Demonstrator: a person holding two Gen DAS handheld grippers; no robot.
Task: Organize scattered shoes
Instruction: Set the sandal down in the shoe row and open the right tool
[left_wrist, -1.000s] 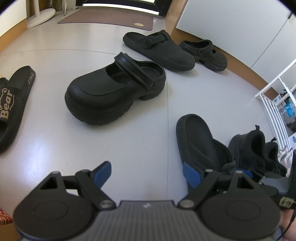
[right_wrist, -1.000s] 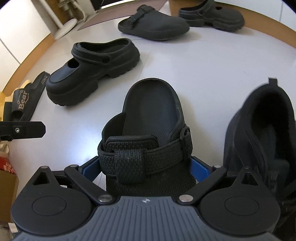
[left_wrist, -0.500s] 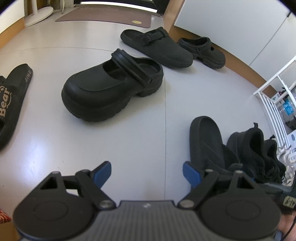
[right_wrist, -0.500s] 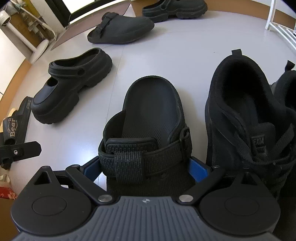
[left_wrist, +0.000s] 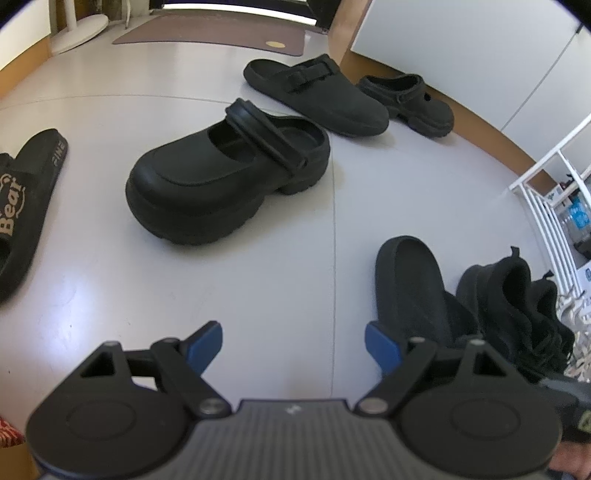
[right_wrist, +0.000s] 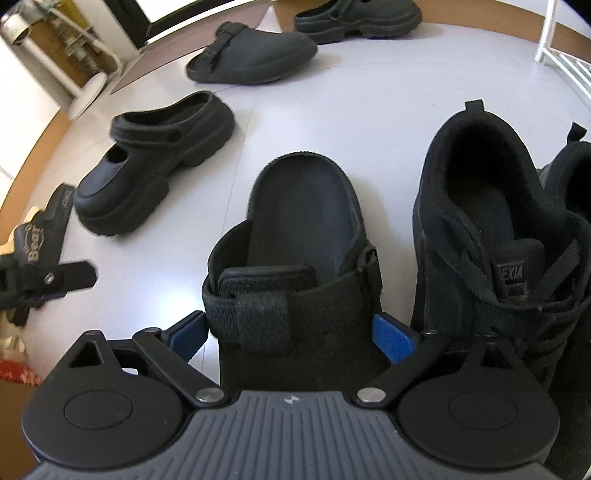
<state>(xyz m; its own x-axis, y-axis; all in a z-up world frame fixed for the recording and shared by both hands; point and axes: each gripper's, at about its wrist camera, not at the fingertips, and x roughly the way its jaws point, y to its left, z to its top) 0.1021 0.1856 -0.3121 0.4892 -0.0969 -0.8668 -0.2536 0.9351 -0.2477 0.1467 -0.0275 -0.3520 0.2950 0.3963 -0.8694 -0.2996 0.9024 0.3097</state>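
Right gripper (right_wrist: 291, 332) clamped on strapped slipper (right_wrist: 303, 236), set just left of sneaker (right_wrist: 476, 229) near white rack (right_wrist: 561, 62). Left gripper (left_wrist: 293, 345) wide, empty over bare floor (left_wrist: 258, 288). Left to sort: chunky clog (left_wrist: 225, 173), two farther clogs, slide (left_wrist: 26, 206). Open room ahead-left; right side crowded.

The black slide sandal (left_wrist: 26, 206) at the floor's left edge reads "Bear" in tan letters on its strap, with "FINE" on its sole rim. The black sneaker (right_wrist: 491, 229) has a tongue label reading "EXIA" (its start hidden by a lace).
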